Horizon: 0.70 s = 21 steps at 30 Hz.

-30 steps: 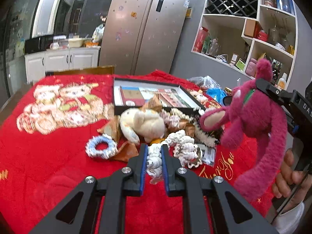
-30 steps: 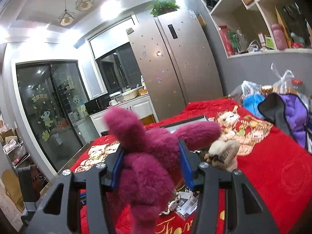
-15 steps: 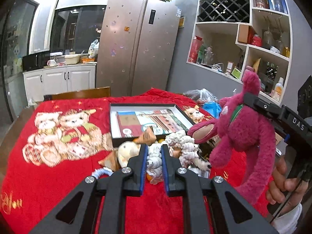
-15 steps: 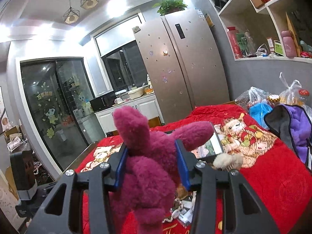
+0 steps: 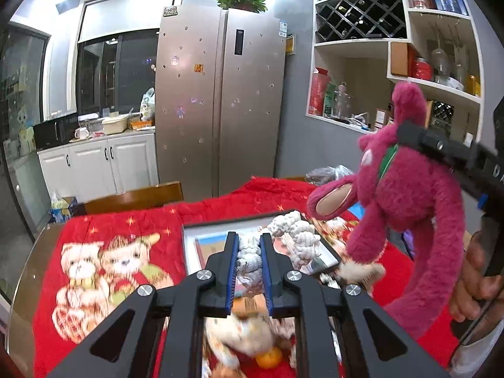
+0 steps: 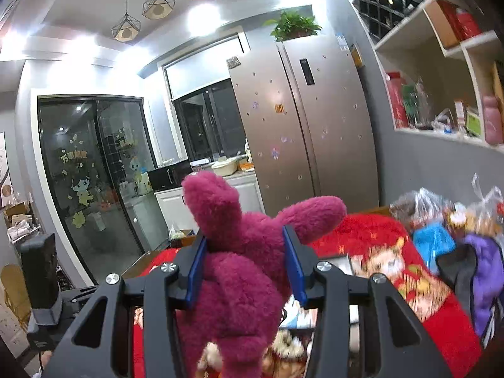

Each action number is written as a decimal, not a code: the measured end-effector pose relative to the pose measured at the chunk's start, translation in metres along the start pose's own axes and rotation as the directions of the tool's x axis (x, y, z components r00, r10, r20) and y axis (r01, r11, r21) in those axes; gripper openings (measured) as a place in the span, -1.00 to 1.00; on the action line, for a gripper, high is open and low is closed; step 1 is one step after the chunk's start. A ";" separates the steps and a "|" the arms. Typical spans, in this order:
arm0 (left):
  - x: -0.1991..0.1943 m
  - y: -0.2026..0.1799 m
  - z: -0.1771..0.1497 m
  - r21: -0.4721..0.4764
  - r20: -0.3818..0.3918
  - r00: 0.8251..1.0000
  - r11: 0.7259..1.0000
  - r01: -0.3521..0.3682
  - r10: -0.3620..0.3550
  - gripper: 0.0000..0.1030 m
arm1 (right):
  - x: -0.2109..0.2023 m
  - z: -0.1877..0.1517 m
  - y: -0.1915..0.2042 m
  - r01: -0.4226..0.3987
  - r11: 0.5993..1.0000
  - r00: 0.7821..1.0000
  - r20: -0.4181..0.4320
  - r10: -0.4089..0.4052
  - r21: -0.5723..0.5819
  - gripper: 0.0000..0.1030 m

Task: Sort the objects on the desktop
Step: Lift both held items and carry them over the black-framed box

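A home kitchen-dining room: steel fridge (image 5: 220, 100), white cabinets (image 5: 100, 163), wine-rack shelves (image 5: 362, 15), red-clothed table (image 5: 126, 230).

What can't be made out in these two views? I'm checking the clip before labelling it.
- Left wrist view: items under the left gripper are blurred; only an orange fruit reads.
- Same view: the knotted rope toy covers part of the framed picture.
- Right wrist view: the pink plush hides the table centre.
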State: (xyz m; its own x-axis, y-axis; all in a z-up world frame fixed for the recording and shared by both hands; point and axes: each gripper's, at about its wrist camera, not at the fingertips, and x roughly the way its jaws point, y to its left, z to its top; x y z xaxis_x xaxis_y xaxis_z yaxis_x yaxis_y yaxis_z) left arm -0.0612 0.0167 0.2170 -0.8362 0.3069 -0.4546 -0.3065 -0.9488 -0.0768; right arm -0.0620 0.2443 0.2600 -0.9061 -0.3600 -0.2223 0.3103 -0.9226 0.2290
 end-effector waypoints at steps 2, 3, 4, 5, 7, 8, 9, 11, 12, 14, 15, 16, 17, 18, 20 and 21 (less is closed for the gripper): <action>0.015 0.003 0.010 -0.011 0.004 1.000 1.000 -0.001 0.001 -0.73 | 0.013 0.013 0.000 0.010 1.000 1.000 0.017 -0.009 -0.016 -0.11; 0.021 0.006 0.013 -0.019 0.007 1.000 1.000 -0.003 0.003 -0.73 | 0.022 0.019 -0.002 0.014 1.000 1.000 0.026 -0.013 -0.023 -0.11; 0.033 0.009 0.017 -0.033 0.001 1.000 0.999 -0.001 0.001 -0.73 | 0.031 0.025 -0.002 0.016 1.000 0.999 0.032 -0.016 -0.026 -0.11; 0.043 0.012 0.020 -0.046 -0.006 1.000 0.999 0.006 -0.007 -0.73 | 0.045 0.030 -0.005 0.024 0.999 0.999 0.036 -0.022 -0.031 -0.11; 0.067 0.019 0.022 -0.076 -0.028 1.000 0.997 0.011 -0.013 -0.73 | 0.065 0.035 -0.010 0.033 0.999 0.999 0.035 -0.032 -0.028 -0.11; 0.076 0.021 0.021 -0.084 -0.041 0.999 0.996 0.009 -0.012 -0.73 | 0.079 0.036 -0.015 0.036 0.999 0.999 0.027 -0.035 -0.025 -0.11; 0.090 0.024 0.019 -0.094 -0.060 0.998 0.996 0.004 -0.010 -0.73 | 0.094 0.035 -0.020 0.040 0.999 0.999 0.015 -0.040 -0.016 -0.11; 0.116 0.030 0.011 -0.112 -0.096 0.995 0.994 0.015 -0.026 -0.73 | 0.120 0.028 -0.030 0.051 0.999 0.999 -0.010 -0.051 0.007 -0.11; 0.125 0.032 0.007 -0.114 -0.110 0.993 0.993 0.017 -0.030 -0.73 | 0.137 0.022 -0.036 0.061 0.998 0.998 -0.034 -0.061 0.012 -0.11; 0.146 0.036 -0.003 -0.101 -0.142 0.990 0.995 0.004 -0.018 -0.73 | 0.161 0.006 -0.046 0.069 0.998 0.995 -0.072 -0.068 0.007 -0.11; 0.153 0.037 -0.007 -0.092 -0.148 0.989 0.996 -0.007 -0.007 -0.73 | 0.174 -0.004 -0.053 0.068 0.998 0.994 -0.092 -0.067 0.006 -0.11; 0.158 0.039 -0.011 -0.083 -0.152 0.988 0.996 -0.016 0.004 -0.73 | 0.183 -0.013 -0.058 0.066 0.998 0.992 -0.105 -0.065 0.008 -0.11; 0.166 0.042 -0.015 -0.079 -0.149 0.989 0.997 -0.024 0.012 -0.73 | 0.192 -0.025 -0.066 0.066 0.998 0.991 -0.117 -0.064 0.018 -0.11; 0.176 0.044 -0.017 -0.074 -0.164 0.986 0.997 -0.030 0.018 -0.73 | 0.206 -0.034 -0.074 0.069 0.998 0.984 -0.167 -0.068 -0.001 -0.11; 0.193 0.047 -0.016 -0.062 -0.202 0.979 0.997 -0.036 0.023 -0.73 | 0.226 -0.045 -0.086 0.115 0.993 0.971 -0.208 -0.118 -0.027 -0.26; 0.198 0.049 -0.016 -0.069 -0.191 0.981 0.997 -0.034 0.020 -0.73 | 0.233 -0.047 -0.097 0.109 0.994 0.971 -0.216 -0.104 0.008 -0.28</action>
State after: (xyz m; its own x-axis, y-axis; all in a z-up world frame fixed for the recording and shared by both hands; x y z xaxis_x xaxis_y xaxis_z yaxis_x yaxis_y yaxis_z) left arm -0.2342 0.0295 0.1090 -0.7401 0.2678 -0.6169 -0.2457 -0.9616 -0.1227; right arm -0.2893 0.2434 0.1412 -0.8498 -0.2831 -0.4447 0.2077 -0.9551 0.2112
